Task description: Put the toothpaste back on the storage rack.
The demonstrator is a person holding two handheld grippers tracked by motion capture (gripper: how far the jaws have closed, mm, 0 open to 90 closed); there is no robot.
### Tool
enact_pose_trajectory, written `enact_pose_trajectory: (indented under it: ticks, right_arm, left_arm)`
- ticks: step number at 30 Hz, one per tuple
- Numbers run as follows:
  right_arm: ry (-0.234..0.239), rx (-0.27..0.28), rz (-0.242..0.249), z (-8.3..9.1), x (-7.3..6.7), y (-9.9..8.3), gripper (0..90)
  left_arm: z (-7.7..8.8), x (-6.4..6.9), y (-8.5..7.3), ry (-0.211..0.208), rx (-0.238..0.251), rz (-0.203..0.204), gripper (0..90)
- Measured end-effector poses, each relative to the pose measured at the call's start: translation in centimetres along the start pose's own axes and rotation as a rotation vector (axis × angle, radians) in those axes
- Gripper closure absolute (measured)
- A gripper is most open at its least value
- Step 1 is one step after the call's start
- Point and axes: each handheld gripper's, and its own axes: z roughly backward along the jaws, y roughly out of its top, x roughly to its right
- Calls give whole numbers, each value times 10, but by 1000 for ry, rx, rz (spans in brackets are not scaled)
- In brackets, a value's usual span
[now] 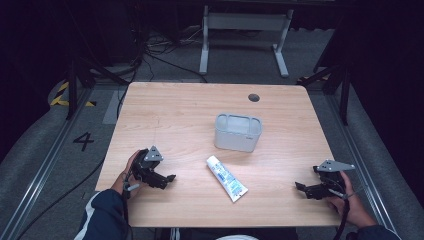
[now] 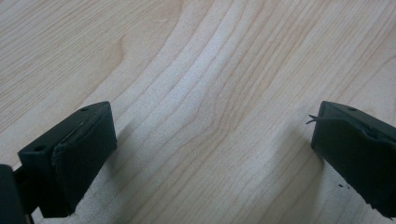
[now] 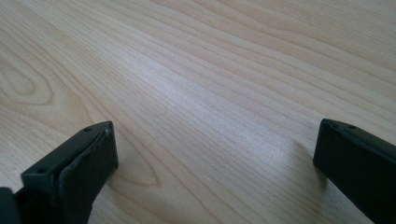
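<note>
A white tube with blue print (image 1: 226, 178) lies flat on the wooden table (image 1: 180, 115), near the front middle. Behind it stands a grey-white open container (image 1: 238, 131). My left gripper (image 1: 169, 180) rests low on the table at the front left, held by a hand, jaws pointing right toward the tube but well apart from it. My right gripper (image 1: 300, 187) rests at the front right, jaws pointing left. In the left gripper view the left gripper (image 2: 212, 140) stands open over bare wood. The right gripper (image 3: 215, 154) is likewise open over bare wood in its own view.
A round dark cable hole (image 1: 254, 97) sits near the table's far edge. Beyond the table are a white desk frame (image 1: 245, 30), cables on grey floor and dark tripod legs (image 1: 75, 85). A floor mark "4" (image 1: 83, 141) lies left of the table.
</note>
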Motion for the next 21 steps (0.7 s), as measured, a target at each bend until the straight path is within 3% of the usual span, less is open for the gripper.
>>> enact_pose_trajectory:
  ticks: [7,15,20,21]
  right_arm:
    - [0,0,0,0,0,0,0]
    - [1,-2,6,0,0,0,1]
    - [-1,-2,4,0,0,0,0]
    - [-2,-2,4,0,0,0,0]
  left_arm:
    - [1,2,-1,13,-2,18,6]
    - [1,0,3,-13,-22,-18,15]
    - [4,4,9,-32,-40,-79,103]
    - [5,7,12,-50,-49,-100,195]
